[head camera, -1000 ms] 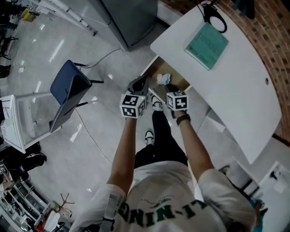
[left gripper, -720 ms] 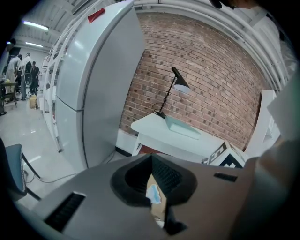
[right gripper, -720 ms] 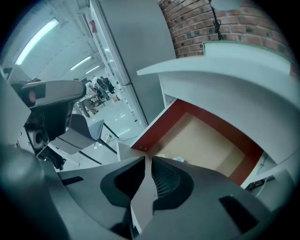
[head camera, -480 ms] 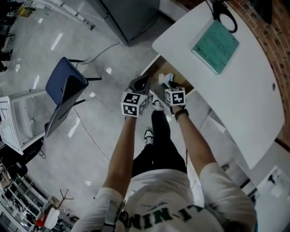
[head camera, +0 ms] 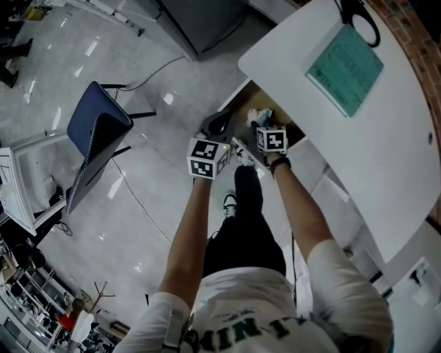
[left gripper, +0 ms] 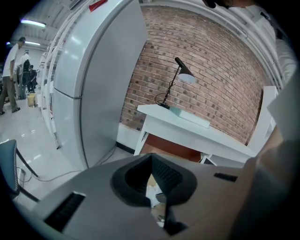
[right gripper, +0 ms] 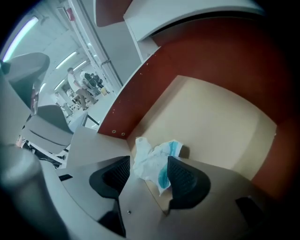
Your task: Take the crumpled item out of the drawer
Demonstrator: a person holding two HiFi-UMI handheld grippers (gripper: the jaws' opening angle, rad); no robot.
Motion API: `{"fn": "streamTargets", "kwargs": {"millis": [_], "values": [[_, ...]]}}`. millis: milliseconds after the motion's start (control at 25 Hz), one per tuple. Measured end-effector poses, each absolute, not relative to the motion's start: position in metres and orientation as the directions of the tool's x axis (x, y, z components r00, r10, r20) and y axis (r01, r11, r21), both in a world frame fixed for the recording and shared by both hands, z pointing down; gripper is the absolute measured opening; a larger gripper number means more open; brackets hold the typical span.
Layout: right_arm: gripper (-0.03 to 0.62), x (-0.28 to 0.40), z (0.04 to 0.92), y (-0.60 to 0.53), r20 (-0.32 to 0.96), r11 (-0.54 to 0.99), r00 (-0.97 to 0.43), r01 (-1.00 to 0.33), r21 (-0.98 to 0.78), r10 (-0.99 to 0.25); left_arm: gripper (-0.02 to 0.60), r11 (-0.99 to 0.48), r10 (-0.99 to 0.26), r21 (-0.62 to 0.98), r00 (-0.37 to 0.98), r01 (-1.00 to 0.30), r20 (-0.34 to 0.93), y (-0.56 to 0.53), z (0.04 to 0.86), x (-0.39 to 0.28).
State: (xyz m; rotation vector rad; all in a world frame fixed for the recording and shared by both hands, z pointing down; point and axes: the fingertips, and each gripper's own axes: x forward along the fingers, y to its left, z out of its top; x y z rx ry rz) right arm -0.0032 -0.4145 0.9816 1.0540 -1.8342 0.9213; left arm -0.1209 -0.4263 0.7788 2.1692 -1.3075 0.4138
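Observation:
The drawer (head camera: 242, 103) stands open under the white desk (head camera: 386, 158). On its pale floor (right gripper: 220, 117) lies the crumpled white and blue item (right gripper: 152, 161), also visible in the head view (head camera: 256, 114). My right gripper (right gripper: 149, 174) points steeply down into the drawer. Its jaws have just been opening and now stand wide, with the crumpled item between them, untouched by the pads (right gripper: 183, 178). In the head view the right gripper (head camera: 262, 125) is at the drawer's front. My left gripper (head camera: 219, 125) hangs just left of the drawer, its jaws together and empty (left gripper: 151, 157).
A teal notebook (head camera: 344, 65) and a black lamp base (head camera: 358, 14) sit on the desk. A blue chair (head camera: 96, 138) stands to the left, with a cable across the floor. A grey cabinet (head camera: 200, 21) is beside the desk. The person's shoes (head camera: 229, 203) are below the drawer.
Both grippers have sunk toward the drawer. The right one has come down over the crumpled item at the drawer's front.

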Motion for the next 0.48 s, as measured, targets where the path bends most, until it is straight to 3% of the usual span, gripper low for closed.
{"fn": "streamTargets", "kwargs": {"millis": [160, 320, 480], "values": [[0.229, -0.010, 0.990, -0.420, 0.900, 0.365, -0.312, -0.911, -0.193, -0.304, -0.007, -0.350, -0.719, 0.303, 0.462, -0.886, 0.520, -0.427, 0.782, -0.125], [0.227, -0.020, 1.003, -0.403, 0.917, 0.356, -0.337, -0.901, -0.248, -0.214, -0.007, -0.337, -0.723, 0.301, 0.449, -0.892, 0.525, -0.425, 0.786, -0.129], [0.140, -0.021, 1.004, -0.404, 0.908, 0.384, -0.361, -0.885, -0.262, -0.212, -0.007, -0.320, -0.721, 0.305, 0.440, -0.897, 0.535, -0.423, 0.790, -0.131]]}}
